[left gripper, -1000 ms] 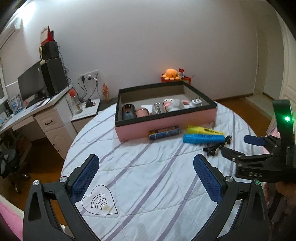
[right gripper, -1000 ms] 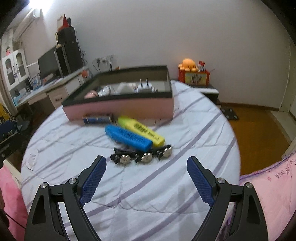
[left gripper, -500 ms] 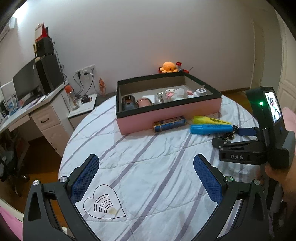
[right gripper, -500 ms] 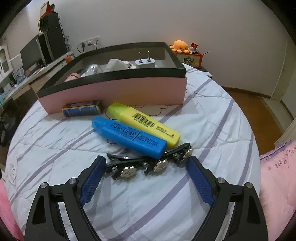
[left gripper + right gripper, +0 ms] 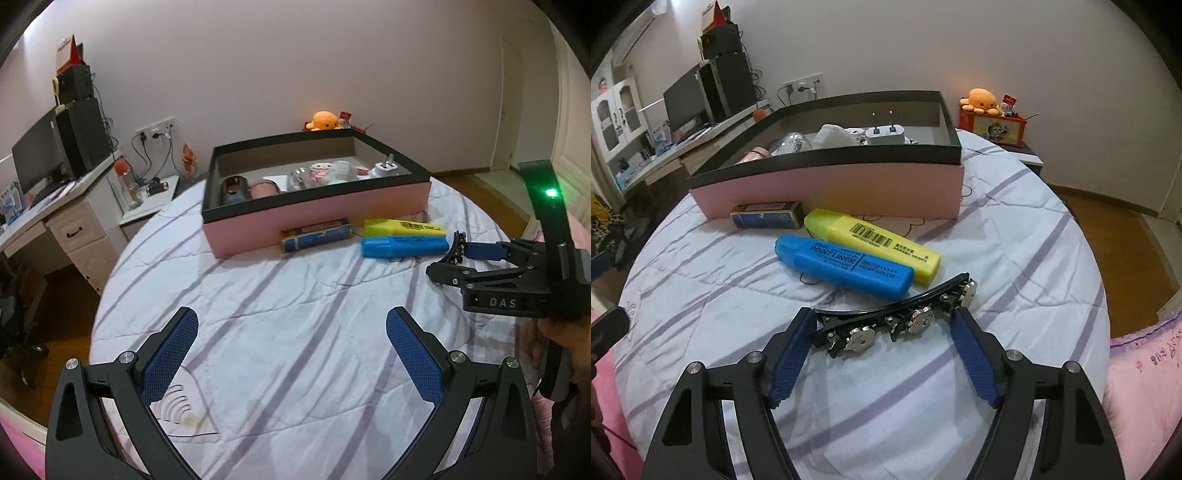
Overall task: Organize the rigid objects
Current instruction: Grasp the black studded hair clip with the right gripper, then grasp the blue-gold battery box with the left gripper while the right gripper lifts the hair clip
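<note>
A black hair clip [image 5: 897,317] with silver flowers lies on the striped cloth between the fingers of my right gripper [image 5: 884,325]. The fingers have closed in to its two ends and touch them or nearly so. The clip also shows in the left wrist view [image 5: 458,248] at the right gripper's tips. Beyond it lie a blue highlighter [image 5: 846,266], a yellow highlighter [image 5: 875,245] and a small blue box [image 5: 766,218]. Behind stands a pink storage box [image 5: 849,188] with a black rim, holding a charger plug [image 5: 884,133] and other items. My left gripper [image 5: 291,336] is open and empty over the cloth.
The round table [image 5: 280,332] has a heart sticker [image 5: 181,411] near its front left edge. A desk with a monitor [image 5: 40,162] stands left, a bedside cabinet with an orange plush [image 5: 984,99] behind. Pink bedding [image 5: 1145,362] lies to the right.
My right gripper moved forward and down to the hair clip, and its fingers closed in around the clip's ends. The left gripper drifted slightly and stayed open.
</note>
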The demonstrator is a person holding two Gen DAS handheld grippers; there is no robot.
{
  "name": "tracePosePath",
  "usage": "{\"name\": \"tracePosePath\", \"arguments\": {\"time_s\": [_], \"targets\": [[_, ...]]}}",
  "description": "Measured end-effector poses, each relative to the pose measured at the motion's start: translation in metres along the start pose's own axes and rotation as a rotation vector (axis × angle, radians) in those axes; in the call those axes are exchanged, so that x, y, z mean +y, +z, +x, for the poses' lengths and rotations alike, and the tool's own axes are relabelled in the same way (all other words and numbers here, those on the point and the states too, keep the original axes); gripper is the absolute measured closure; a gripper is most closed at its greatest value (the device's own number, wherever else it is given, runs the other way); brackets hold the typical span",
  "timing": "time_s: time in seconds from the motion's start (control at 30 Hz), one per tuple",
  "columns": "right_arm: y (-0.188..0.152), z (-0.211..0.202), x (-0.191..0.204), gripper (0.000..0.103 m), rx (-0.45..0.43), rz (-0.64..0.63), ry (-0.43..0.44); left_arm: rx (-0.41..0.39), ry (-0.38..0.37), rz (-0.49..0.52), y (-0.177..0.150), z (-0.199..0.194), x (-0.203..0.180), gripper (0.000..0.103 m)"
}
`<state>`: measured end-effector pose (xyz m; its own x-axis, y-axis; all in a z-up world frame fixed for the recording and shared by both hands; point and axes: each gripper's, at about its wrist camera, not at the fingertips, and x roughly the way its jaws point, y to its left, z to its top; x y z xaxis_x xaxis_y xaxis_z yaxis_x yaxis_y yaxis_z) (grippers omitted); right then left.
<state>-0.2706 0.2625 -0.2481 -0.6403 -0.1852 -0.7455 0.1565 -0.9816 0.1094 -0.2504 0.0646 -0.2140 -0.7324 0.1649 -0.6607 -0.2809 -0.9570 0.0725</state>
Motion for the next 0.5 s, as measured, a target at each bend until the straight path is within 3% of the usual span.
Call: {"name": "tracePosePath", "arguments": {"time_s": [0.27, 0.5], "targets": [[-0.004, -0.013, -0.02, 0.027, -0.03, 0.034, 0.034, 0.056, -0.044, -0.109, 0.012, 0.028, -0.007, 0.0], [0.011, -0.01, -0.029, 0.027, -0.058, 0.031, 0.059, 0.113, 0.004, -0.176, 0.037, 0.069, -0.012, 0.0]]}}
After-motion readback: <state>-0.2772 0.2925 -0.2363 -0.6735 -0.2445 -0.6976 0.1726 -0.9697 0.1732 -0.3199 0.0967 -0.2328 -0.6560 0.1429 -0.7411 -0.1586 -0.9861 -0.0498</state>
